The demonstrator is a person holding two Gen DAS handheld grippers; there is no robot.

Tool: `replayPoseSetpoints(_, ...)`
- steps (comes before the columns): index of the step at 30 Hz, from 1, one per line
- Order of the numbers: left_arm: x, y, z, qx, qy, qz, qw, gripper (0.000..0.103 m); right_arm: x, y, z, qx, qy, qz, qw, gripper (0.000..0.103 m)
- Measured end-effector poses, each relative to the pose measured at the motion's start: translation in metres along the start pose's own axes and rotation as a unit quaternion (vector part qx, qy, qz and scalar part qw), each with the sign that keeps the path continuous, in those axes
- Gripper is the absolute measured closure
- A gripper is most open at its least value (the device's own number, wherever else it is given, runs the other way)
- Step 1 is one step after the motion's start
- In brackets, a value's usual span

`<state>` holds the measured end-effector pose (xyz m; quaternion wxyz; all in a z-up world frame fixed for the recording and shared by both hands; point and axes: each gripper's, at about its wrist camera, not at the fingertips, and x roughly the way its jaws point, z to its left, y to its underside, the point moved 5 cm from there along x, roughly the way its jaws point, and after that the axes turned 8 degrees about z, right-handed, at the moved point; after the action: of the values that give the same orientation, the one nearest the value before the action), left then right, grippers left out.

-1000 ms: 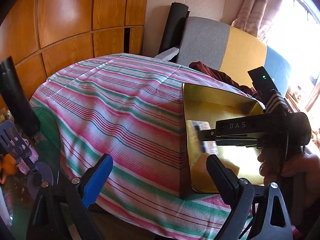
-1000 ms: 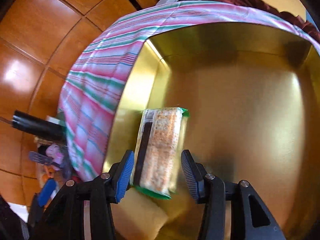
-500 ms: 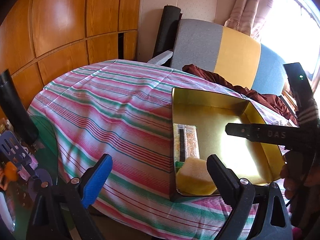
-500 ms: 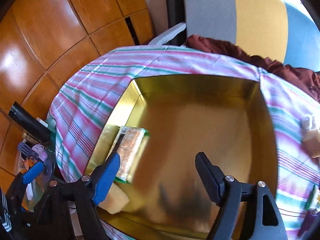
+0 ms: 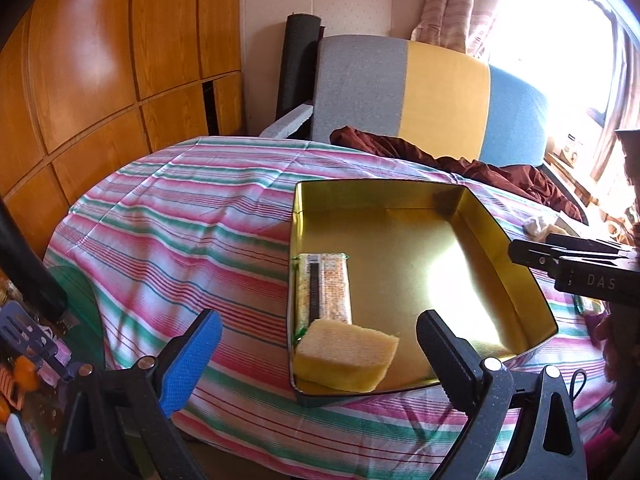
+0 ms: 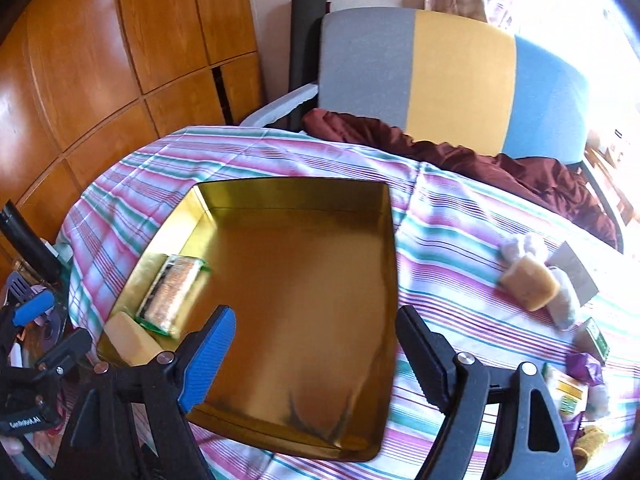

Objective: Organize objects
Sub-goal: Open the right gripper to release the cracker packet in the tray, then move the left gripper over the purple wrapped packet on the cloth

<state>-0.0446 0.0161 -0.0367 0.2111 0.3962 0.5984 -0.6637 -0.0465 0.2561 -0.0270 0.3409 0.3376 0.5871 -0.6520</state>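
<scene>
The gold tin (image 6: 304, 288) sits on the striped tablecloth (image 5: 180, 232) toward the table's near edge, and two things are already tucked against its left wall: a wrapped cracker packet (image 5: 326, 290) and, in the near left corner, a yellow sponge cake (image 5: 346, 354), touching end to end, presumably to leave the rest of the floor free. Both claws hang spread wide and empty, the left gripper (image 5: 316, 356) over the near left corner, the right gripper (image 6: 314, 344) above the tin's near edge. Only the right wrist view shows what is left: a bread roll (image 6: 528, 286) and small packets (image 6: 572, 392) near the tablecloth's right edge, well apart from the tin.
</scene>
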Motion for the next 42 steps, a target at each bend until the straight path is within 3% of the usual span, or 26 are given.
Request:
replayPoseSetpoints(9,0.003,-0.009,-0.043,0.046,0.026,0.000,0.9986,0.004,-0.032,0.017,-0.107,0.083,0.068,-0.017,0.994,0.019)
replayPoseSetpoints(16,0.005,-0.019,-0.084,0.088,0.056,-0.002,0.9946,0.004,-0.066,0.046,-0.209,0.183,0.123,-0.026,0.975,0.019)
replayPoseSetpoints(20,0.003,-0.023,-0.113,0.120,0.081,-0.007,0.9895,0.004,-0.086,0.072,-0.269,0.277,0.134,-0.045,0.950,0.019)
replayPoseSetpoints(27,-0.001,-0.025,-0.178,0.188,0.124,-0.006,0.9742,0.005,-0.092,0.132,-0.340,0.428,0.135,-0.073,0.891,0.019)
replayPoseSetpoints(29,-0.001,-0.023,-0.200,0.209,0.138,-0.003,0.9680,0.005,-0.091,0.144,-0.352,0.473,0.100,-0.078,0.872,0.019)
replayPoseSetpoints(31,0.001,-0.019,-0.225,0.235,0.158,0.003,0.9590,0.006,-0.095,0.148,-0.356,0.484,0.101,-0.090,0.865,0.019)
replayPoseSetpoints(36,0.009,0.004,-0.292,0.311,0.202,0.019,0.9286,0.015,-0.091,0.145,-0.354,0.479,0.079,-0.086,0.870,0.019)
replayPoseSetpoints(42,0.024,0.035,-0.355,0.401,0.242,0.037,0.8827,0.023,-0.087,0.146,-0.354,0.482,0.061,-0.085,0.870,0.019)
